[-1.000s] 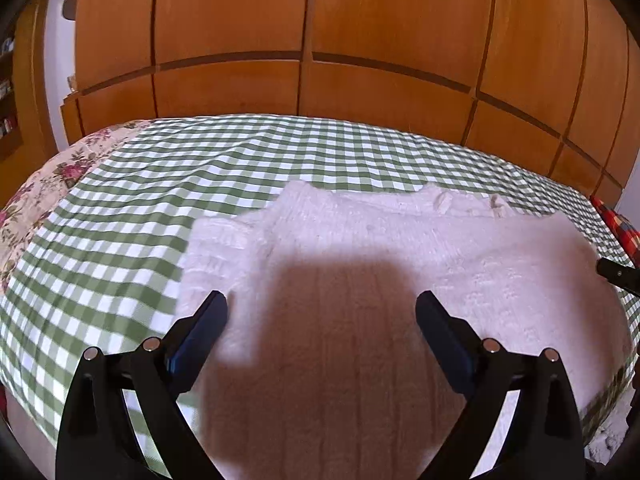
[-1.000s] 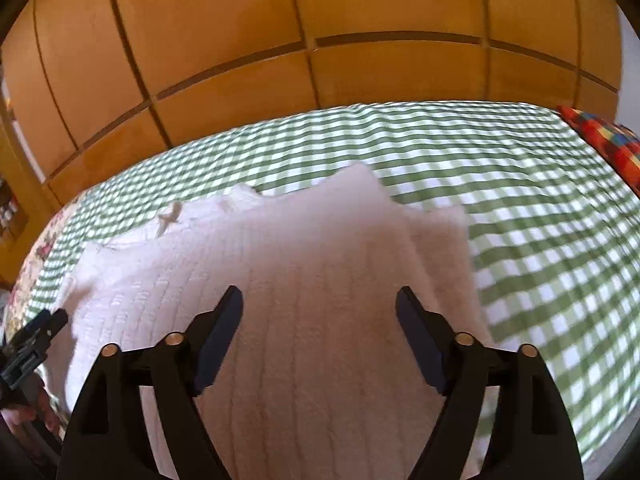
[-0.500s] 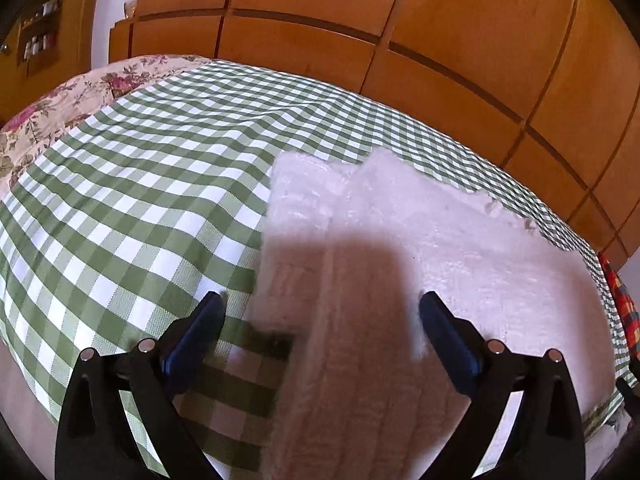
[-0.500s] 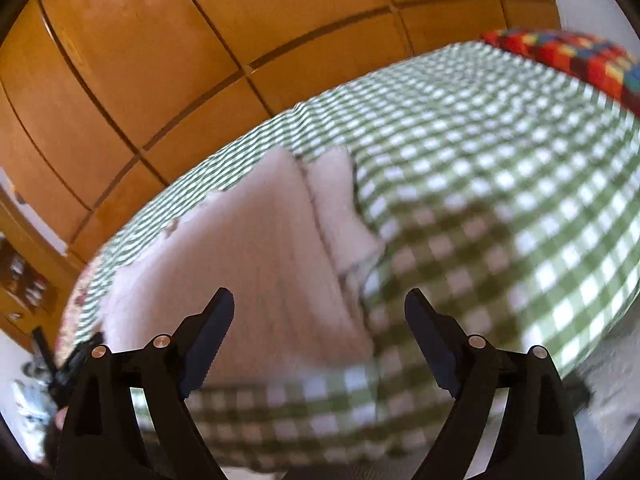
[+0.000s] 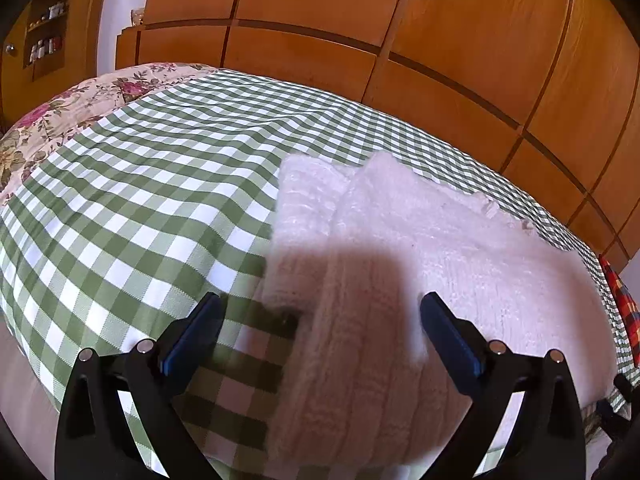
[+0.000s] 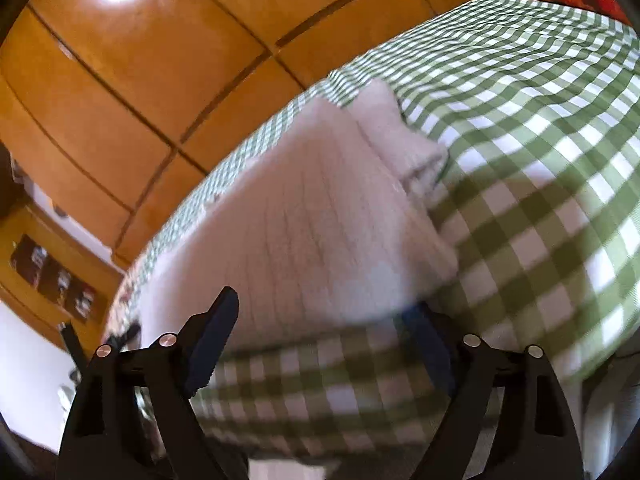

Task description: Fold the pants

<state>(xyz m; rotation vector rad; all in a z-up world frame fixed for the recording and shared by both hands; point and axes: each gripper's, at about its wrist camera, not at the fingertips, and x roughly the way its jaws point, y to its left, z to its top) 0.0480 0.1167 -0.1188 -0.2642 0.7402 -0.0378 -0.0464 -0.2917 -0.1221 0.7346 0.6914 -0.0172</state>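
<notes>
One bed (image 5: 132, 208) w/ green-check cover, wood wardrobe (image 5: 460, 20) behind.

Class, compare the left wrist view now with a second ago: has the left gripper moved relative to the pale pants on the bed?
Yes. The left gripper has shifted toward the left end of the pants: its left finger is now over the checked bedspread instead of the fabric.

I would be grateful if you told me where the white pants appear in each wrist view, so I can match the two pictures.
Left wrist: the pants fill the centre and right, their left edge ahead of the tool.
Right wrist: the pants lie centre-left, their right edge ahead of the tool.
Shared landmark: the green checked cover under the pants, with the wooden wardrobe behind.
</notes>
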